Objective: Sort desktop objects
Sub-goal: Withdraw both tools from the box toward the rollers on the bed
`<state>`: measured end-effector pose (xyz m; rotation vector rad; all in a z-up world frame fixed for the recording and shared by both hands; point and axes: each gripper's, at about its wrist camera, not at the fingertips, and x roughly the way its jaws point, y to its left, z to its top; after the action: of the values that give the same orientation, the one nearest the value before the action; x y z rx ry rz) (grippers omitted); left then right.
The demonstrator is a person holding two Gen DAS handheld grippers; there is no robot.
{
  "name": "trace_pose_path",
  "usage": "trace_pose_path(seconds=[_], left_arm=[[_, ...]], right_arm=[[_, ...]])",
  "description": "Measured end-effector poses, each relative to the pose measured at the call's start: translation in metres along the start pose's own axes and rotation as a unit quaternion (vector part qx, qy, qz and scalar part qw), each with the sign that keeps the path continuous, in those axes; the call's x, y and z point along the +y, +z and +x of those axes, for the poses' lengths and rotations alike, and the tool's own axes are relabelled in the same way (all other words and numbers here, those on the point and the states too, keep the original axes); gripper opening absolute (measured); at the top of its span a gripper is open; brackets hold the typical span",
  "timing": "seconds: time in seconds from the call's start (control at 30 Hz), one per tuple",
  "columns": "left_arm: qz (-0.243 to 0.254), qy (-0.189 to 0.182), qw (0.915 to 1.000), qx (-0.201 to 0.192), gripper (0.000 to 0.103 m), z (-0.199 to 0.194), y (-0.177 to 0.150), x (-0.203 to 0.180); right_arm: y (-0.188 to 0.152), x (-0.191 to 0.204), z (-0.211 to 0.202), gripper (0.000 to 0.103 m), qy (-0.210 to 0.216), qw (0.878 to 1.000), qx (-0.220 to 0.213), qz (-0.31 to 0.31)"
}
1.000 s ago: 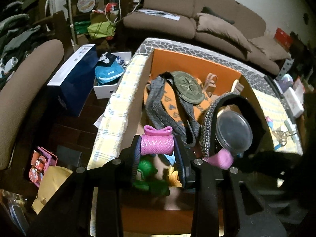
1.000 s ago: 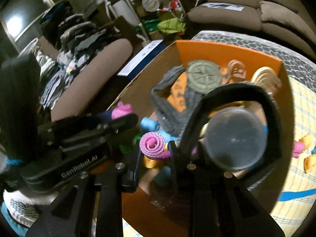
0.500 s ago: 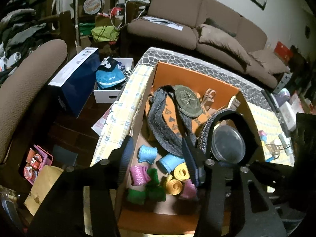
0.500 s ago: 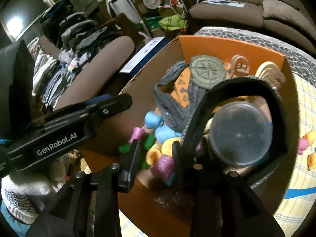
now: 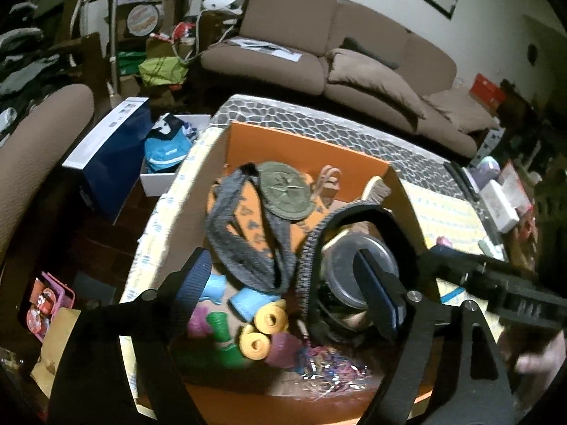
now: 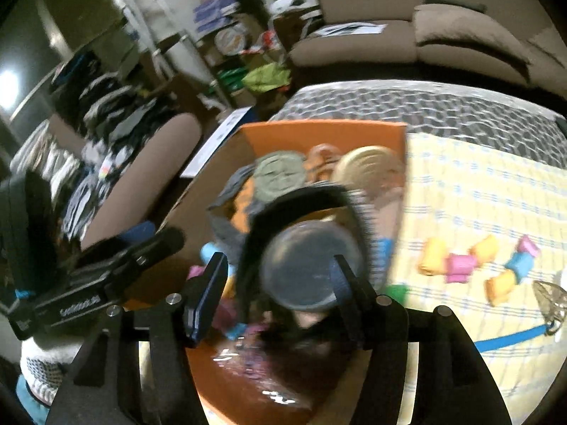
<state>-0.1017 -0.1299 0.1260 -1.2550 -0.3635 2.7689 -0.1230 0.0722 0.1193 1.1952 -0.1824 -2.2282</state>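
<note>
An orange box (image 5: 304, 141) on the table holds several small fabric rolls: yellow (image 5: 262, 329), blue (image 5: 248, 301), green (image 5: 219, 326) and pink (image 5: 200, 326). It also holds a grey strap (image 5: 248, 248), a round green medallion (image 5: 287, 191) and a black band around a tin lid (image 5: 354, 276). My left gripper (image 5: 281, 255) hangs over the rolls, its jaws opening with nothing gripped. My right gripper (image 6: 279, 258) is above the box's near corner, blurred, its jaws also opening and empty. More rolls (image 6: 457, 265) lie loose on the checked cloth to its right.
The yellow checked cloth (image 6: 478, 184) covers the table right of the box (image 6: 319, 134). A metal hair clip (image 6: 553, 297) lies at its right edge. A brown sofa (image 5: 354, 53) stands behind, a padded chair (image 5: 35, 134) and a blue carton (image 5: 113, 156) on the left.
Both grippers held a pink roll a second ago. Both have let go, the rolls now lie in the box, the jaws stand wider, and the right gripper has swung towards the cloth.
</note>
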Motion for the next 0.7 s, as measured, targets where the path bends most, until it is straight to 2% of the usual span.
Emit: trace_pose_path(seconds=[0.2,0.4,0.5,0.63,0.7], left_arm=[[0.011,-0.006,0.9999,0.005,0.080,0.004,-0.001,-0.014],[0.010,-0.013,0.9998,0.007,0.080,0.006,-0.002,-0.019],[0.013,-0.013,0.9998,0.007,0.080,0.008,-0.002,-0.023],[0.015,-0.015,0.9997,0.008,0.080,0.010,-0.002,-0.027],[0.018,-0.015,0.9997,0.010,0.080,0.010,-0.003,-0.029]], right_arm=[[-0.001,-0.056,-0.017,0.061,-0.027,0.998,-0.010,0.050],[-0.017,-0.093,-0.009,0.059,-0.039,0.999,0.020,0.025],[-0.028,-0.099,0.001,0.055,-0.045,0.998,0.036,0.010],[-0.036,-0.095,0.016,0.042,-0.044,0.998,0.050,0.002],[-0.039,-0.093,0.025,0.039,-0.045,0.997,0.056,0.002]])
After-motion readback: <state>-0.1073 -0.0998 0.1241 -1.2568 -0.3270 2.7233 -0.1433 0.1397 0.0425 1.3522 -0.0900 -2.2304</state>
